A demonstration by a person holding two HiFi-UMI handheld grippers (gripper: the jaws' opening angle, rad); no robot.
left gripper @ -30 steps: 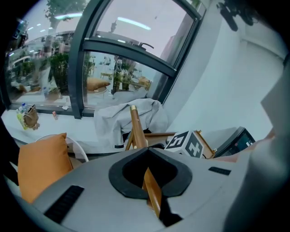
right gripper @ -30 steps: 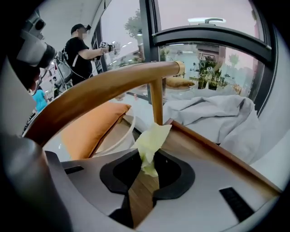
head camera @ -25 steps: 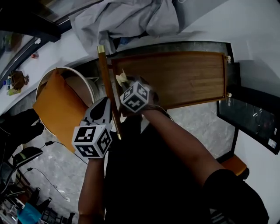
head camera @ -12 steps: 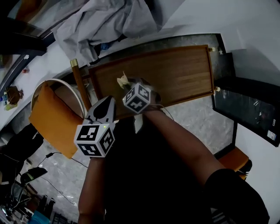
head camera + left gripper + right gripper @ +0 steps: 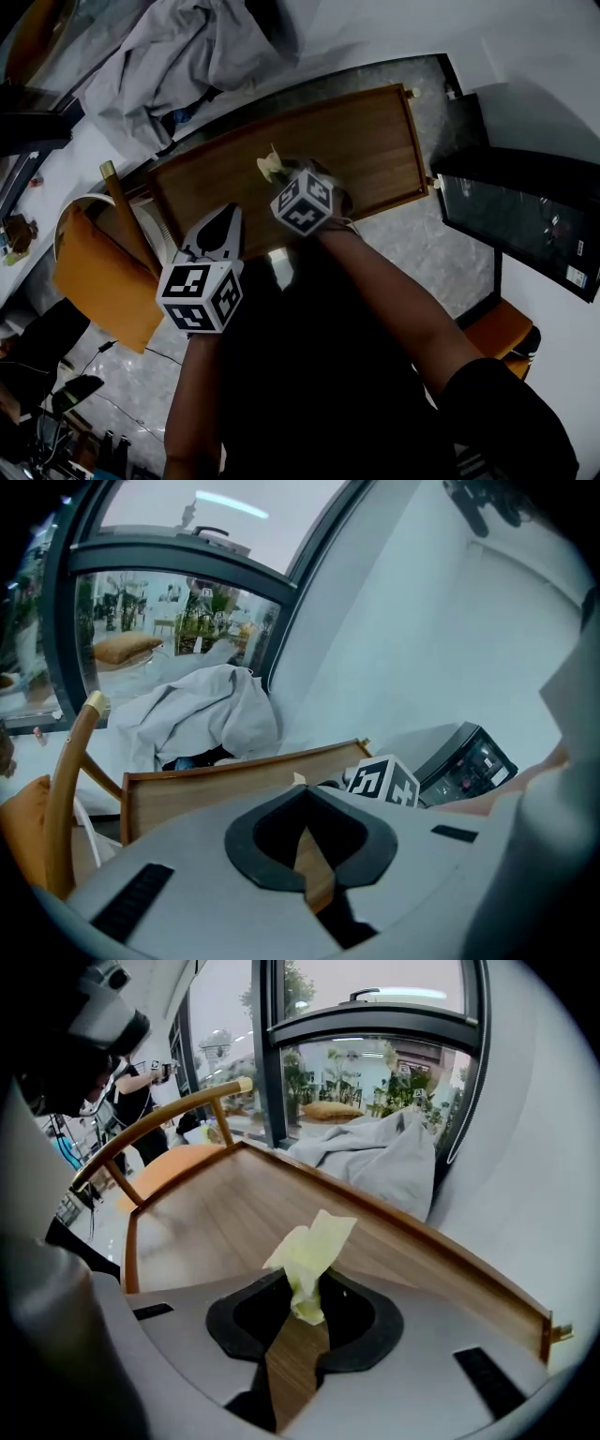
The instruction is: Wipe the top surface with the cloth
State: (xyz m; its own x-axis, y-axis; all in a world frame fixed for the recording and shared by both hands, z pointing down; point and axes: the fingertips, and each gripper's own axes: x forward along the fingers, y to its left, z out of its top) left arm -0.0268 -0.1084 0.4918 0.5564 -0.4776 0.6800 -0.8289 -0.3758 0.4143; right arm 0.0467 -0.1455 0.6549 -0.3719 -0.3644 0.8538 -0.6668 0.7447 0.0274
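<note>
My right hand-held gripper [image 5: 305, 1309] is clamped on the cloth [image 5: 314, 1241], a pale yellow-green scrap. It is crumpled, and its creased end pokes up just past the jaw tips, above the wooden bench [image 5: 206, 1222]. My left hand-held gripper [image 5: 302, 799] has its jaws pressed together on nothing, at the bench's near edge.

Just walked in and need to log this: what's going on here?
A person holds a gripper in each hand at a wooden table top. The right gripper is shut on a small yellow-green cloth, held over the wood. The left gripper is shut and empty, near the table's front edge.
</note>
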